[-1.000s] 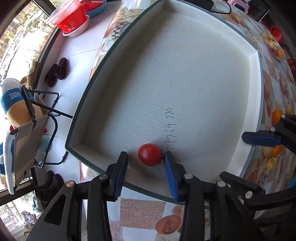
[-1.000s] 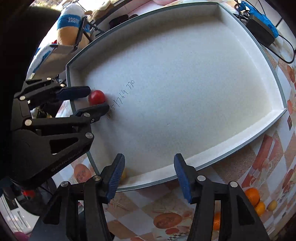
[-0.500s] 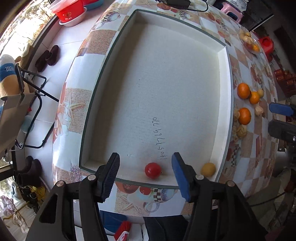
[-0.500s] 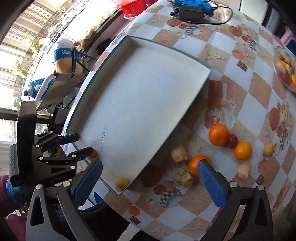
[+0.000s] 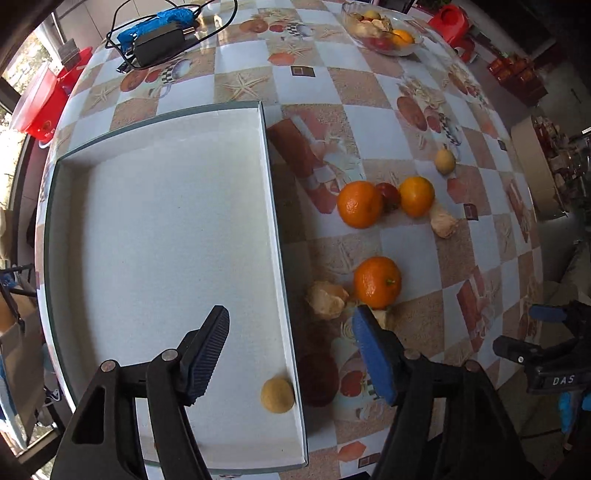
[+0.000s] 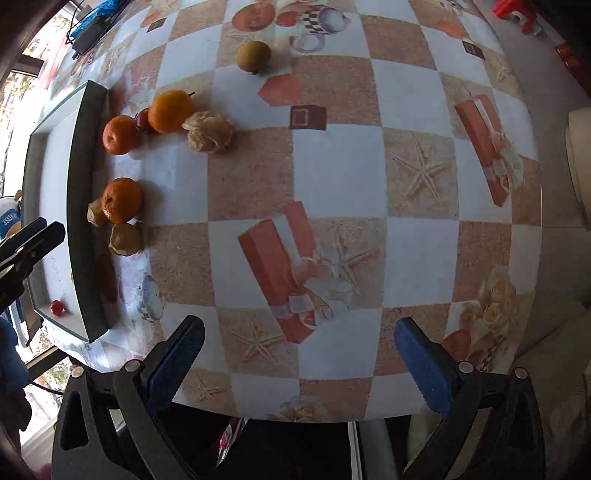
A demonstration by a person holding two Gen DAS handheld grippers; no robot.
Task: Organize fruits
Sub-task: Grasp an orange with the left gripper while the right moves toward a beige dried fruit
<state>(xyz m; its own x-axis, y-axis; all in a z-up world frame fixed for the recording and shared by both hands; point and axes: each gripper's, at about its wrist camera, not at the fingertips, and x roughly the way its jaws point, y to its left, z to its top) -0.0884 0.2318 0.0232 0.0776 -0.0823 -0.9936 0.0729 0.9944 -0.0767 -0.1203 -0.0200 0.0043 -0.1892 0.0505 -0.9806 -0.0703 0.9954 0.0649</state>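
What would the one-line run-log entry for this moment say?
left hand-held gripper: open, empty | right hand-held gripper: open, empty | shallow white tray: small round yellow fruit, small red fruit | tablecloth: three oranges loose

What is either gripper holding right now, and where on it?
Nothing. The left gripper and right gripper are both open and empty; the left jaws have just been opening.

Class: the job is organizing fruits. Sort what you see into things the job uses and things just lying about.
Job:
- white shallow tray
- three round oranges
- small yellow fruit in tray
- small red fruit in tray

Lying about:
- black power adapter with cable
- glass fruit bowl
- red plastic bucket
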